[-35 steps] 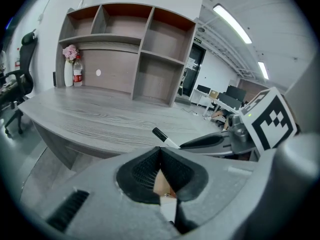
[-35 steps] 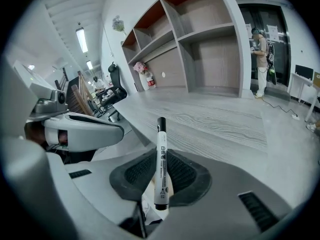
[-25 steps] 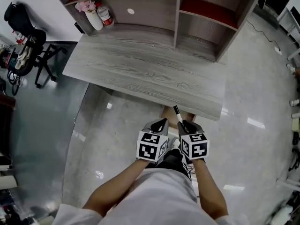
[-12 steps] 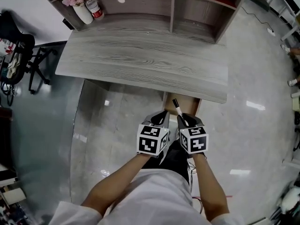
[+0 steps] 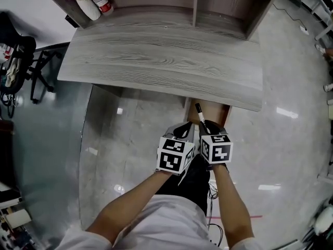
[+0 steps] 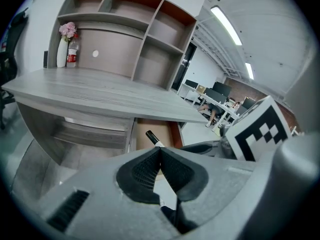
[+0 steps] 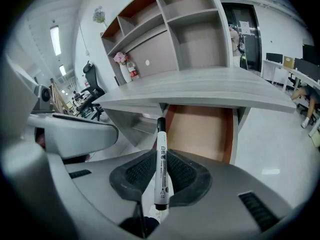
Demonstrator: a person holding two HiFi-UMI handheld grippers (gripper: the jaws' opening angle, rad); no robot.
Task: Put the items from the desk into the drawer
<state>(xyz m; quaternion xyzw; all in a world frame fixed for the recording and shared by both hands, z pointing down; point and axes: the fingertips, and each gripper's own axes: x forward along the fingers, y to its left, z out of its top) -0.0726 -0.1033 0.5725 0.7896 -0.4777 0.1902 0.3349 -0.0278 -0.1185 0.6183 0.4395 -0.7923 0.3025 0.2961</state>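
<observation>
The right tongs (image 5: pixel 207 133) are clenched on a white marker (image 7: pixel 161 165), gripping its lower half so the black-capped end sticks out ahead of the pads. In the head view the marker (image 5: pixel 200 115) points toward the open drawer (image 5: pixel 217 113), its cap over the drawer's near-left part, held in the air and not inside. The drawer's tan bottom (image 7: pixel 200 130) is bare where it shows. The front edge of the grey wood counter (image 5: pixel 156 61) overhangs the drawer's rear, covering that part from above.

The left tongs (image 6: pixel 160 153) are pressed together on nothing, just beside the right tongs on their left, the 2 marker cubes nearly side by side.

At the counter's back stands a hutch of open shelves (image 5: pixel 195 4). In its far-left corner are 1 white vase with pink flowers (image 5: pixel 83 3) and 1 bottle (image 5: pixel 103 1) just beside it. A black office chair (image 5: pixel 21 61) stands off the counter's left end on the glossy floor (image 5: pixel 130 139).
</observation>
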